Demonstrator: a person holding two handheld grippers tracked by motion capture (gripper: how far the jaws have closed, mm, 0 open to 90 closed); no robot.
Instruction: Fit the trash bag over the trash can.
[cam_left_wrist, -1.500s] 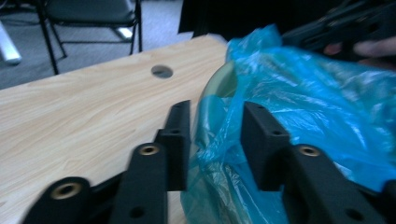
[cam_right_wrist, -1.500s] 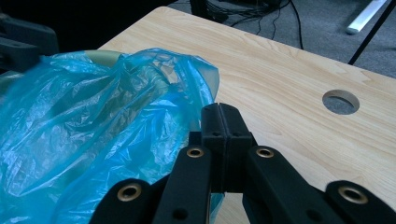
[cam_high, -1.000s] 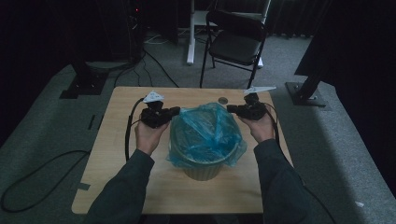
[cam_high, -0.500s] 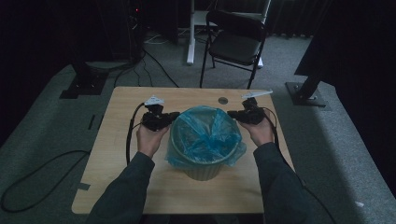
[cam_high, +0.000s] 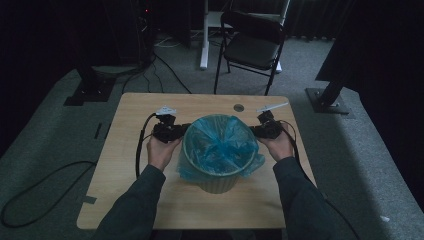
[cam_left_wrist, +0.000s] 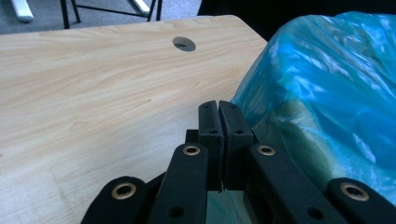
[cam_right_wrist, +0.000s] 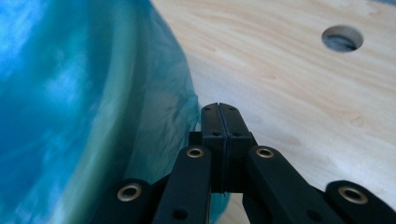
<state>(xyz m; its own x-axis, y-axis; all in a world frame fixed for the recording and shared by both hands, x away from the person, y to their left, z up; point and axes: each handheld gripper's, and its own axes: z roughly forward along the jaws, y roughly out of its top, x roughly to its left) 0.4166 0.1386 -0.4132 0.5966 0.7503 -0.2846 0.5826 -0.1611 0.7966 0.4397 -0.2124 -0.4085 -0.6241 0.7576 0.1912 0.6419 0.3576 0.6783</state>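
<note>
A pale round bin (cam_high: 218, 184) stands mid-table, lined with a blue plastic bag (cam_high: 220, 145) whose hem is folded down over the rim. My left gripper (cam_high: 178, 131) sits at the bin's left rim and my right gripper (cam_high: 255, 131) at its right rim. In the left gripper view the left gripper (cam_left_wrist: 218, 108) has its jaws pressed together beside the bag (cam_left_wrist: 327, 84), with blue film showing under them. The right gripper view shows the right gripper (cam_right_wrist: 219, 111) the same way, jaws together against the bag's (cam_right_wrist: 70, 93) hanging hem.
The wooden table (cam_high: 125, 190) has a round cable hole (cam_high: 239, 107) behind the bin, the same hole (cam_left_wrist: 184, 44) in the left gripper view and the hole (cam_right_wrist: 342, 38) in the right one. A black chair (cam_high: 252, 47) stands beyond the far edge. Cables lie on the floor at left.
The bag was puffed up above the bin; now it lines the inside with its hem pulled down over the rim. Both grippers have come down and slightly toward the person.
</note>
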